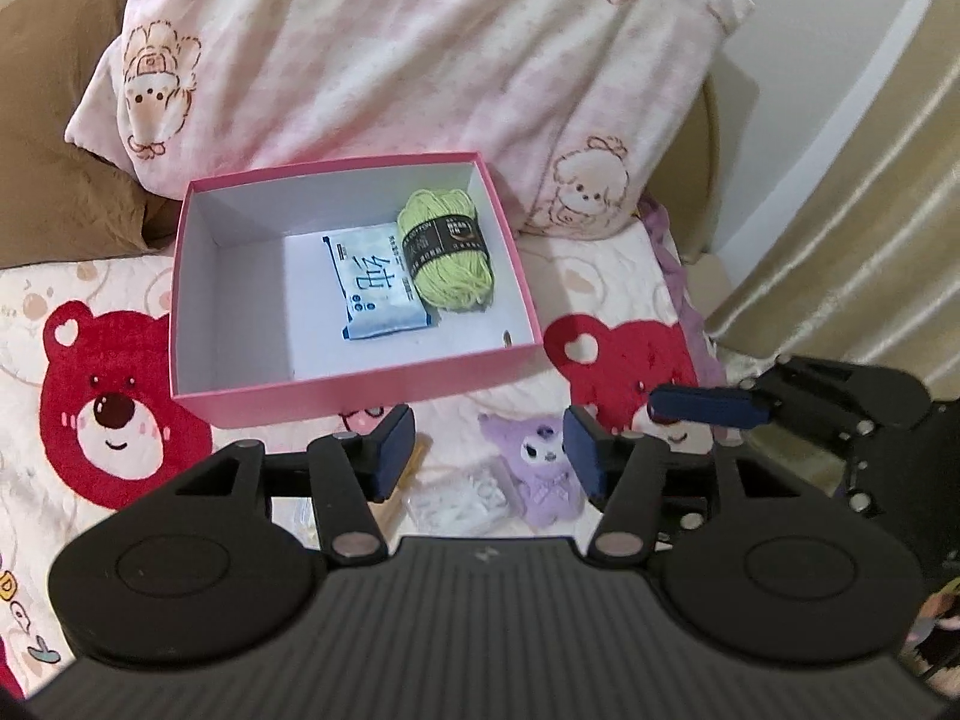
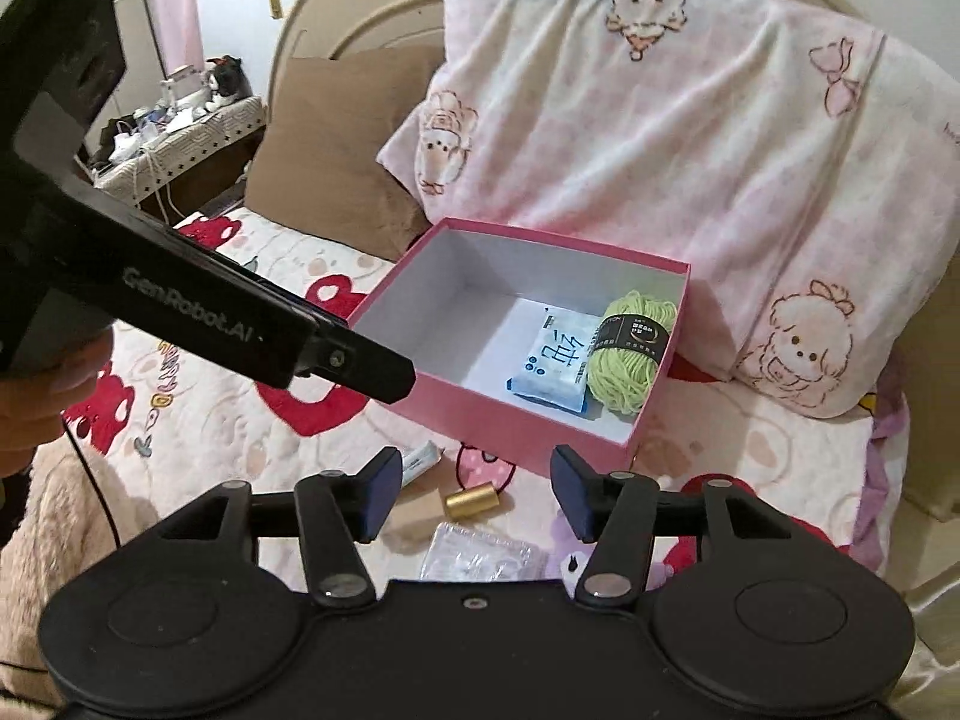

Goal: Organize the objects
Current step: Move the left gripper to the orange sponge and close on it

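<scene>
Bear-print bedding (image 1: 90, 324) carries the pink box (image 1: 360, 378) by the pillows; nearer both empty, part-open grippers (image 1: 489, 450) (image 2: 477, 492) lies a soft, light purple plush (image 1: 543, 468), best pinched around its body.

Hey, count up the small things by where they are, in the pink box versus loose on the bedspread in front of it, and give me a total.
In the pink box: 2, green yarn and tissue pack.
Loose on the bedspread: 4, purple plush, clear packet, gold cylinder, white tube.
Total: 6
</scene>
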